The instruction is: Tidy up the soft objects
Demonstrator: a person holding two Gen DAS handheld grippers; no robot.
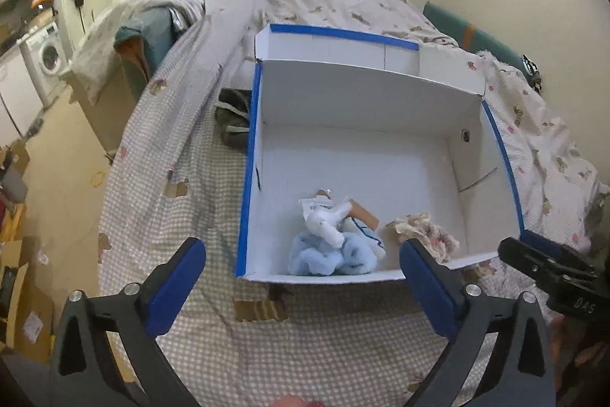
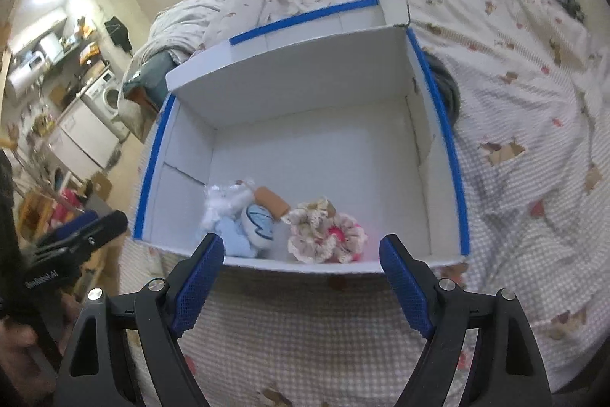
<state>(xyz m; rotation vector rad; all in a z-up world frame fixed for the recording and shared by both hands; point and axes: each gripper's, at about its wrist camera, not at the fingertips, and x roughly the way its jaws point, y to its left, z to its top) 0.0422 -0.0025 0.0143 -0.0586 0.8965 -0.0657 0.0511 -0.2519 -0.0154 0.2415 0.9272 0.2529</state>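
Note:
A white cardboard box with blue-taped rims (image 1: 249, 155) (image 2: 455, 155) lies open on the bed. Inside, near its front wall, lie a light blue fluffy cloth (image 1: 328, 256) (image 2: 234, 235), a white soft toy (image 1: 328, 216) (image 2: 225, 203), a small brown item (image 2: 272, 201) and a floral frilly fabric piece (image 1: 429, 233) (image 2: 324, 235). My left gripper (image 1: 301, 277) is open and empty, in front of the box. My right gripper (image 2: 303, 273) is open and empty, just before the box's front wall. Each gripper shows at the edge of the other's view.
The box sits on a checked sheet (image 1: 305, 338) with a crumpled floral duvet (image 1: 343, 2) behind. A dark green cloth (image 1: 232, 121) lies left of the box. A washing machine (image 1: 44, 54) and cardboard boxes (image 1: 15, 285) stand on the floor at the left.

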